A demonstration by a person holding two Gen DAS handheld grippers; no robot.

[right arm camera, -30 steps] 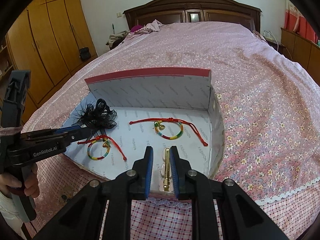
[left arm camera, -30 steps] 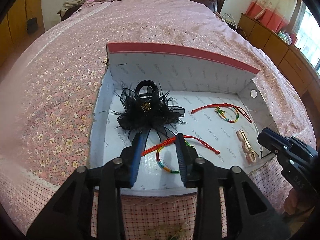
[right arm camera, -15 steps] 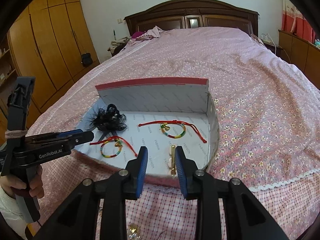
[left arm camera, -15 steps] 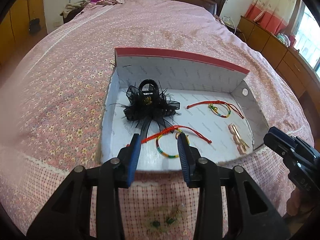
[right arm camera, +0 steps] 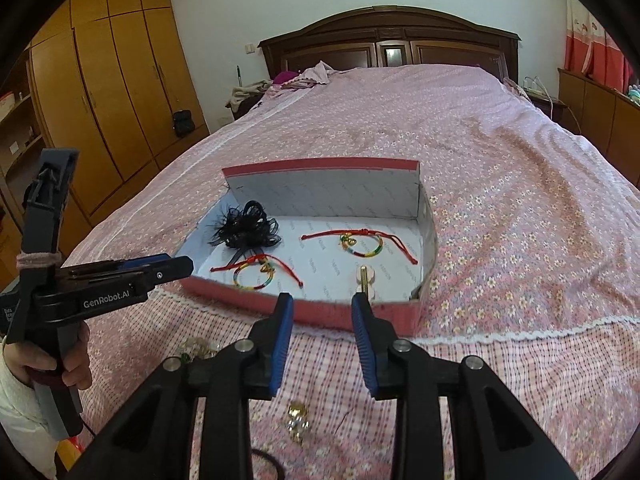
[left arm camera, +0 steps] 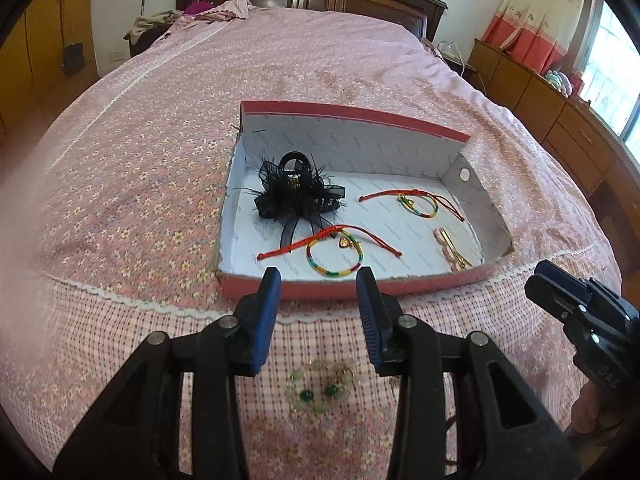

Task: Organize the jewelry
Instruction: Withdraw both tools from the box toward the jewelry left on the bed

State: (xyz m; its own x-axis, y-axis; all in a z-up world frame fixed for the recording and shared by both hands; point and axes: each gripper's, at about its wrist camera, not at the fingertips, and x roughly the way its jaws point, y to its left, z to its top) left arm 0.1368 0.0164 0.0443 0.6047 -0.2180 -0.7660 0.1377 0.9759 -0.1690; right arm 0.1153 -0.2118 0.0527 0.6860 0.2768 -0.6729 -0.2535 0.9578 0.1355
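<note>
A red box [left arm camera: 320,290] [right arm camera: 340,314] lies open on the bed. It holds a black feather hair clip [left arm camera: 296,196] [right arm camera: 246,226], two red-string bracelets with rainbow rings [left arm camera: 334,256] [left arm camera: 418,204] [right arm camera: 254,276] [right arm camera: 360,244], and a pink and gold hair clip [left arm camera: 452,254] [right arm camera: 364,280]. My left gripper [left arm camera: 319,280] is open and empty in front of the box; a pale green bead bracelet [left arm camera: 320,392] lies below it. My right gripper [right arm camera: 322,304] is open and empty; a gold and pearl trinket [right arm camera: 298,420] lies below it.
The pink floral bedspread [right arm camera: 500,184] stretches to a dark headboard [right arm camera: 390,44] with clothes [right arm camera: 308,76] piled near it. Wooden wardrobes [right arm camera: 100,92] stand left, a low cabinet [left arm camera: 560,120] right. A thin black band [right arm camera: 266,462] lies on the checked sheet.
Both grippers pulled back out of the box toward the bed's near edge. The right gripper opened and left the pink and gold hair clip in the box. The bead bracelet and trinket came into view.
</note>
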